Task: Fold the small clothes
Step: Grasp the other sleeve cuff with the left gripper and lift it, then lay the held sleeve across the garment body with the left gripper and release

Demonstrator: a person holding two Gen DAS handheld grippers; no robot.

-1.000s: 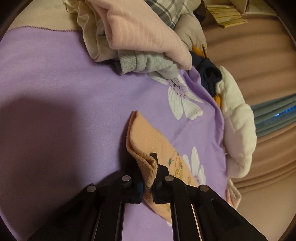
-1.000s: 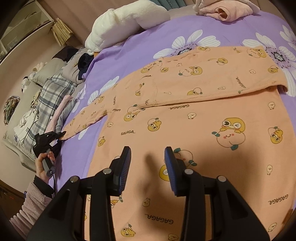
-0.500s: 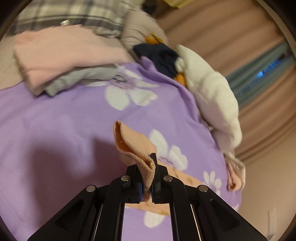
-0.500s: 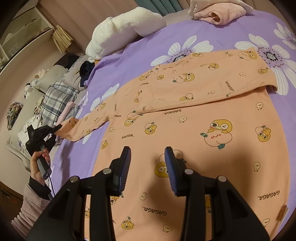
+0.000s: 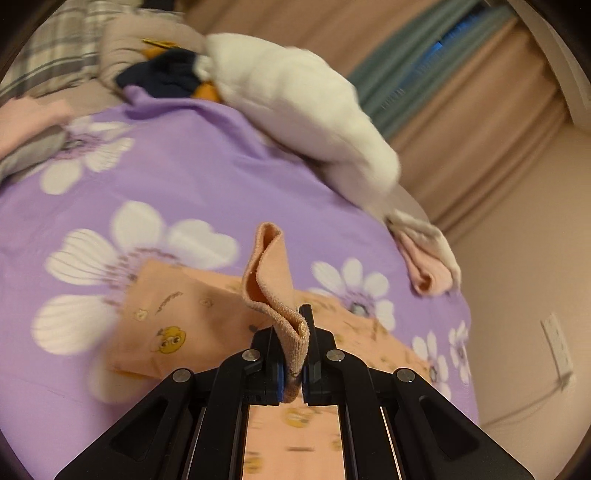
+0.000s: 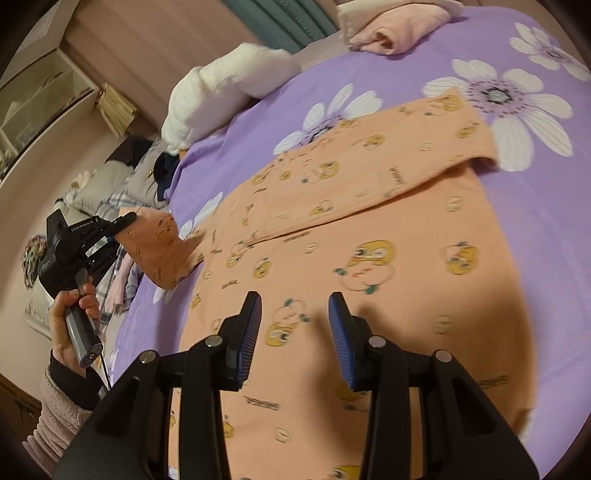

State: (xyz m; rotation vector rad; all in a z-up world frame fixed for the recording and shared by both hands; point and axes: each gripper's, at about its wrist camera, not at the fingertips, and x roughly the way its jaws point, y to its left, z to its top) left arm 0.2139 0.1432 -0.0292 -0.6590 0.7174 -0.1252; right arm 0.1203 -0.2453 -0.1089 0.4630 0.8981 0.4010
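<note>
An orange top with cartoon prints (image 6: pixel 369 266) lies flat on the purple flowered bedspread (image 6: pixel 546 206). One sleeve is folded across its chest. My left gripper (image 5: pixel 293 332) is shut on the cuff of the other sleeve (image 5: pixel 271 273) and holds it lifted above the bed, over the garment's edge. It also shows in the right wrist view (image 6: pixel 125 221), with the sleeve (image 6: pixel 162 251) hanging from it. My right gripper (image 6: pixel 295 325) is open and empty, hovering over the garment's lower body.
A white fluffy pillow (image 5: pixel 306 110) lies along the bed's far edge. A folded pink garment (image 6: pixel 395 29) sits at the far corner. A pile of plaid, grey and dark clothes (image 5: pixel 74 51) lies beyond the bedspread. Curtains (image 5: pixel 424 62) hang behind.
My left gripper has lifted the sleeve cuff off the bed and carried it toward the garment's body. My right gripper has stayed open over the garment.
</note>
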